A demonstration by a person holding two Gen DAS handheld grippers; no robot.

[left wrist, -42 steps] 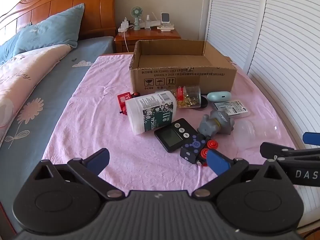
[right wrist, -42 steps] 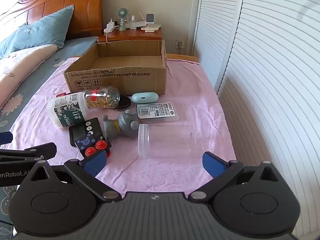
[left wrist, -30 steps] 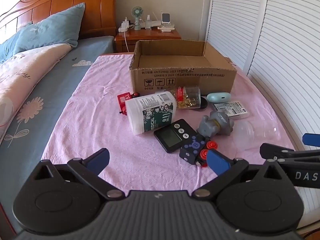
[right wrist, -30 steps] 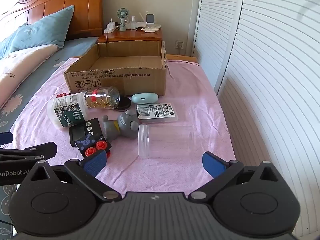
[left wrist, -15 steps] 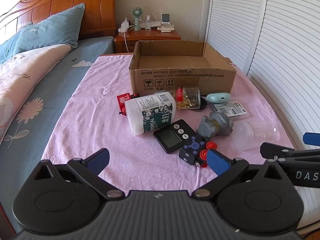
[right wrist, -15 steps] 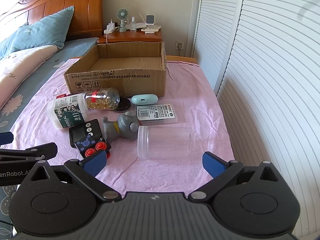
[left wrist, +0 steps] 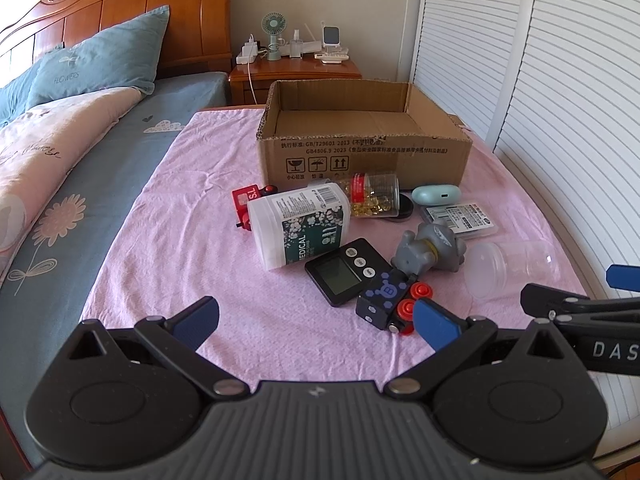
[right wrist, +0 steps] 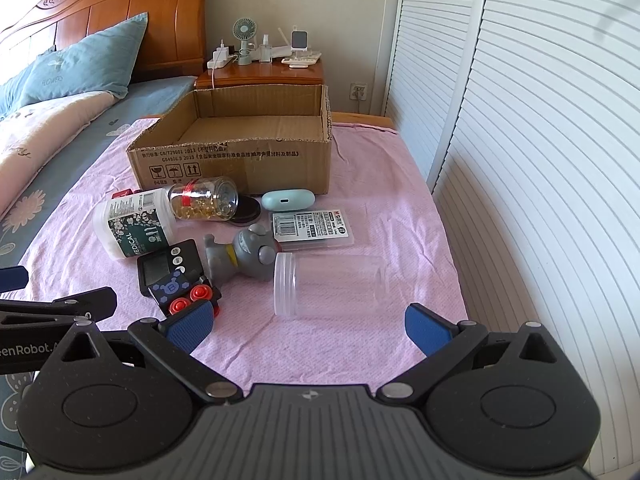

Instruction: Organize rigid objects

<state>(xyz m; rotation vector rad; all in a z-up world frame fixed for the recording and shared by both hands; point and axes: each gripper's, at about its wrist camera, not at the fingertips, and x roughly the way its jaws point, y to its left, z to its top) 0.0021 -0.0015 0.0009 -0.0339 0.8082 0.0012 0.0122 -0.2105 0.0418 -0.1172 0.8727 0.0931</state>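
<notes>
The right gripper (right wrist: 310, 326) hangs low over the near edge of the pink cloth (right wrist: 380, 168), its blue-padded jaws spread wide with nothing between them. Directly ahead of it lies the clear plastic jar (right wrist: 328, 284), on its side, long axis running left to right, its threaded mouth facing left toward the grey elephant figure (right wrist: 240, 258). The left gripper (left wrist: 316, 322) is likewise wide apart and empty, held above the cloth's near side; its right pad sits visually over the red-wheeled toy block (left wrist: 386, 300).

To the jar's right the cloth is bare up to its edge (beyond that, the white louvered doors (right wrist: 540, 160)), and a strip of bare cloth also lies between the jar and the gripper. On the jar's left things crowd: the elephant figure lies touching or just beside the jar's mouth, the black digital timer (right wrist: 166, 266) and toy block sit next to it, and the white MEDICAL bottle (right wrist: 132, 228) lies tipped over farther left. Behind the jar are a flat labelled packet (right wrist: 312, 226), a pale green case (right wrist: 288, 200), a dark round lid (right wrist: 246, 208) and a capsule jar (right wrist: 204, 200) on its side. The open cardboard box (right wrist: 240, 160) stands behind them all, with nothing visible inside.
</notes>
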